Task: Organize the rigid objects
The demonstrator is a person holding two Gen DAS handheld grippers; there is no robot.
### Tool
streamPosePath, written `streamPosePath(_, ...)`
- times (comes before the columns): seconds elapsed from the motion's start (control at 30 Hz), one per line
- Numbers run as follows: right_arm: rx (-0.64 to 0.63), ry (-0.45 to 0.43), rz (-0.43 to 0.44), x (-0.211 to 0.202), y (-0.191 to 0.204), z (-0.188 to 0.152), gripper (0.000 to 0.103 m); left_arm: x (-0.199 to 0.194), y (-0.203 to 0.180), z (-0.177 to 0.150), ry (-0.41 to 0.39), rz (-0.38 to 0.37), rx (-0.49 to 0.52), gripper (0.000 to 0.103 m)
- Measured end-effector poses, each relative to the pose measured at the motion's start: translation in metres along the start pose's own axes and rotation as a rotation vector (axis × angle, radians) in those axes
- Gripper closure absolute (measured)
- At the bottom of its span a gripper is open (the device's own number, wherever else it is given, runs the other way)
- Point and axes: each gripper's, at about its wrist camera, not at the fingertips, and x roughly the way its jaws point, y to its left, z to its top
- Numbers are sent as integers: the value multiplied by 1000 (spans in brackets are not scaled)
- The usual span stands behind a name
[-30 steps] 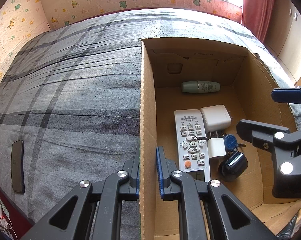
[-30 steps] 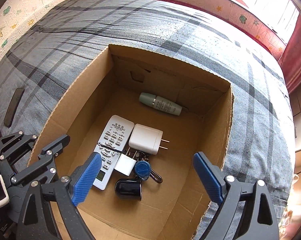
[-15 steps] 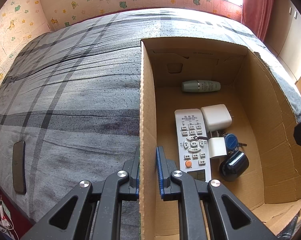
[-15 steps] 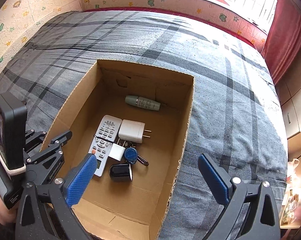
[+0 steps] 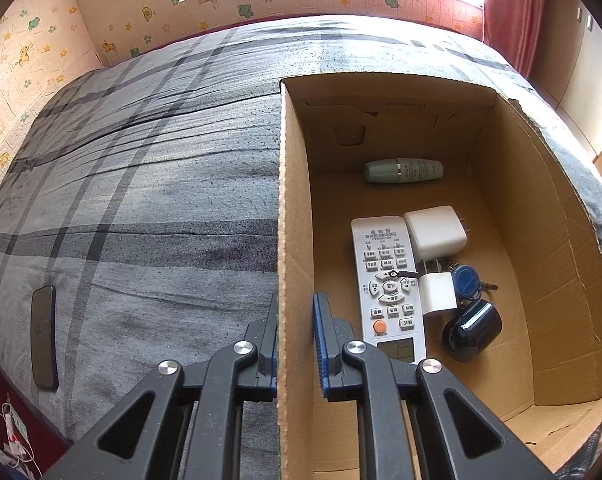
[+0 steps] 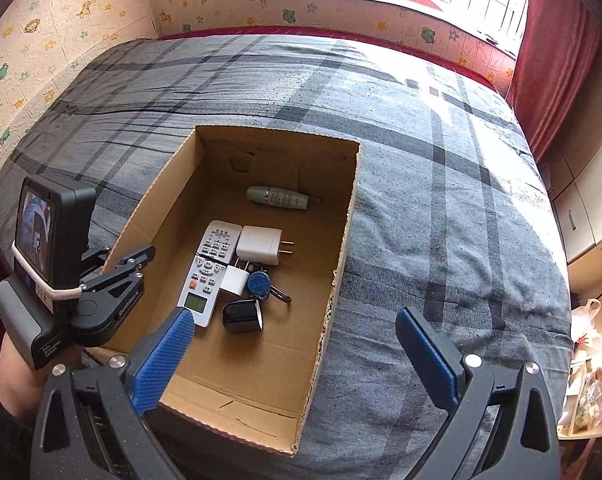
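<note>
An open cardboard box (image 6: 347, 216) sits on the grey plaid bed. Inside lie a white remote (image 5: 387, 284) (image 6: 209, 270), a large white charger (image 5: 435, 232) (image 6: 261, 245), a small white plug (image 5: 437, 294), a blue key fob with keys (image 5: 467, 280) (image 6: 260, 285), a black case (image 5: 473, 330) (image 6: 241, 316) and a pale green bottle (image 5: 403, 170) (image 6: 277, 198). My left gripper (image 5: 295, 340) is shut on the box's left wall (image 5: 291, 216); it also shows in the right wrist view (image 6: 119, 270). My right gripper (image 6: 297, 356) is open and empty, held above the box's near end.
A dark phone (image 5: 44, 336) lies on the bed near its left edge. Patterned walls and a window stand behind the bed. A red curtain (image 6: 553, 60) hangs at the right, with cabinets beside it. White cables (image 5: 11, 436) lie on the floor at lower left.
My right gripper has pulled up and back out of the box, still open. It has left the left wrist view. My left gripper stays clamped on the box wall.
</note>
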Motion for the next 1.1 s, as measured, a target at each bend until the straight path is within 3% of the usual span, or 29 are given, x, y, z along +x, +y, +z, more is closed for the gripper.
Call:
streamPosePath(0.1,10,-7,1,-4,-3,-3,0,0,-1,0,1,15,2,85)
streamPosePath(0.17,18,-15,3,-8,-5,-5,0,-2,0,0,0,29,-14,77)
streamPosePath(0.23,26,-23,2,-11,-8,-6,0,-8,2,-1,-13,43,-31,36)
streamPosePath(0.3,35,-32,4,-14,-10,-7,0,-18,5,-4,-36,37,-58,23)
streamPosePath(0.37,38,-34,8,-16,-12,-9,0,-28,4,-5,-53,42,-63,17)
streamPosePath(0.47,49,-42,12,-18,-15,-11,0,-43,1,-9,-77,78,-62,15)
streamPosePath(0.57,57,-52,15,-22,-16,-15,0,-56,-5,-13,-79,85,-55,0)
streamPosePath(1.1,73,-124,-6,-52,-24,-36,0,-130,-51,-29,-174,101,31,0)
